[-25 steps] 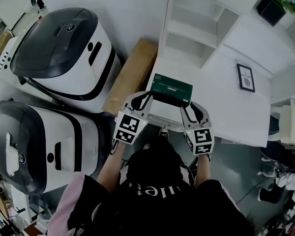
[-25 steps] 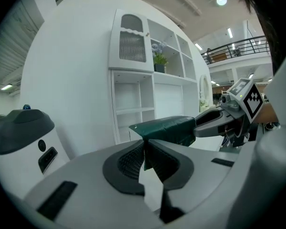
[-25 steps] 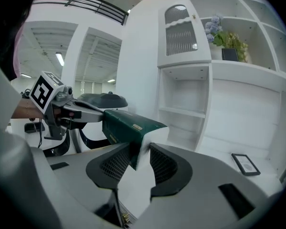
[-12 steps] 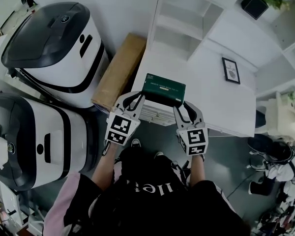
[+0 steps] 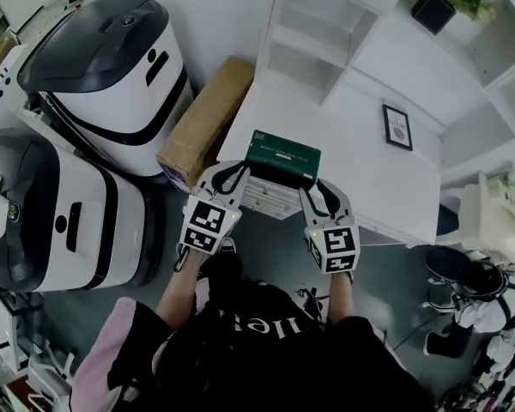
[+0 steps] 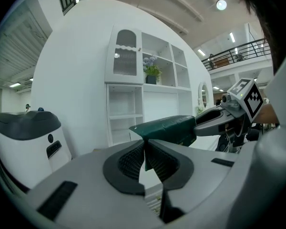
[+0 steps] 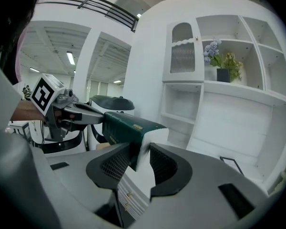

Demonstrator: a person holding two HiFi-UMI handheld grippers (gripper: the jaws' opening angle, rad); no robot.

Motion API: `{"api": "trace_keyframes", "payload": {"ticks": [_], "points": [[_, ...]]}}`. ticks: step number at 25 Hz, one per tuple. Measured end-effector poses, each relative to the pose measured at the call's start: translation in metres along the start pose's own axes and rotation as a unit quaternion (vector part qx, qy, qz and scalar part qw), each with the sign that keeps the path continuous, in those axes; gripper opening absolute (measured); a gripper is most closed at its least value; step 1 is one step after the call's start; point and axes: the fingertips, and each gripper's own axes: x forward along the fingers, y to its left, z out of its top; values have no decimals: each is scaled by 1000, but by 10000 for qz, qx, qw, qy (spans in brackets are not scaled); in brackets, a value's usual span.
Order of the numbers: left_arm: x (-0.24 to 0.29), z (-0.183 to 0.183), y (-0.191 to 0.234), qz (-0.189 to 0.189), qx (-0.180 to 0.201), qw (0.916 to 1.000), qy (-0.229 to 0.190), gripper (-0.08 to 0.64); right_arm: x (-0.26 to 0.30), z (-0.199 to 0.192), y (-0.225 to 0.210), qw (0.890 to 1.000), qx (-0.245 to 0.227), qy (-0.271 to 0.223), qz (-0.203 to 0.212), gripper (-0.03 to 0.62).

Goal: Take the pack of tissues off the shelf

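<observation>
The dark green pack of tissues [image 5: 281, 157] hangs in the air between my two grippers, in front of the white shelf unit [image 5: 326, 41]. My left gripper [image 5: 243, 168] is shut on the thin sealed edge at the pack's left end. In the left gripper view that green edge [image 6: 174, 128] is pinched between the ribbed pads of the left gripper [image 6: 146, 154]. My right gripper [image 5: 313, 185] clamps the pack's right end. The right gripper view shows the pack [image 7: 126, 128] with its white end face held inside the right gripper [image 7: 142, 163].
A white cabinet top [image 5: 360, 170] with a small picture frame [image 5: 397, 127] lies under the pack, a little drawer box [image 5: 270, 197] at its front. A cardboard box [image 5: 208, 123] and two large white-and-dark machines [image 5: 112, 67] stand left. A potted plant [image 5: 438, 7] sits on a shelf.
Both grippers have carried the pack together a little to the left and back from the shelf in the head view. Both grips look the same.
</observation>
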Motion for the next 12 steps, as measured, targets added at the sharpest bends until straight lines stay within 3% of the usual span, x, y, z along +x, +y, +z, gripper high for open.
{"api": "trace_keyframes", "payload": {"ticks": [12], "points": [[-52,1,-112,428,62,9990,121,37,-106,-39,2,9990,-137,-199,370,153]]}}
